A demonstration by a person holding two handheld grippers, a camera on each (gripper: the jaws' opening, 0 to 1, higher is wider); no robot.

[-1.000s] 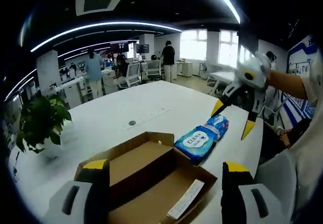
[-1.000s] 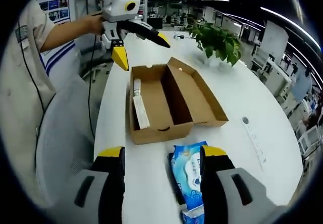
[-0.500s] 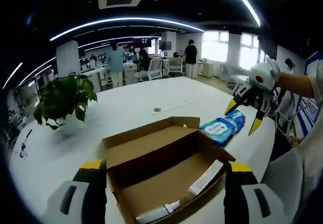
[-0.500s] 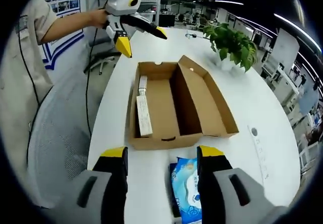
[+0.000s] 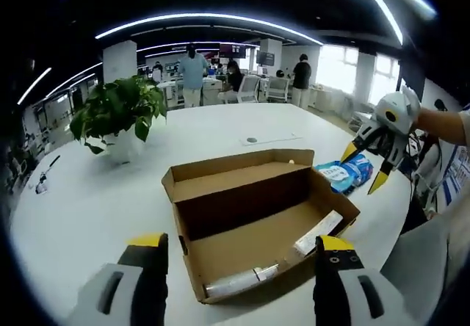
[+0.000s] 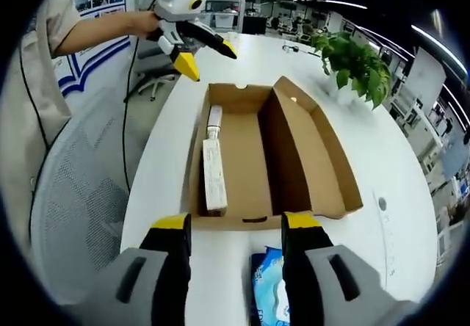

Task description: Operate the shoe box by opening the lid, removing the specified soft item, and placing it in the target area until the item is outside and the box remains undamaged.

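On the white table [image 5: 88, 208], near its edge by the person, the cardboard shoe box [image 5: 250, 223] is sitting open, lid folded back. The wet wipes pack [image 5: 345, 173] is lying outside, just beside the box end — looks like the target spot. Left gripper [image 5: 235, 267] is hovering jaws apart over the box; right gripper [image 6: 235, 267] is hanging spread and empty above the pack. A potted plant [image 5: 121, 113] is standing toward the far edge; open-plan office behind.
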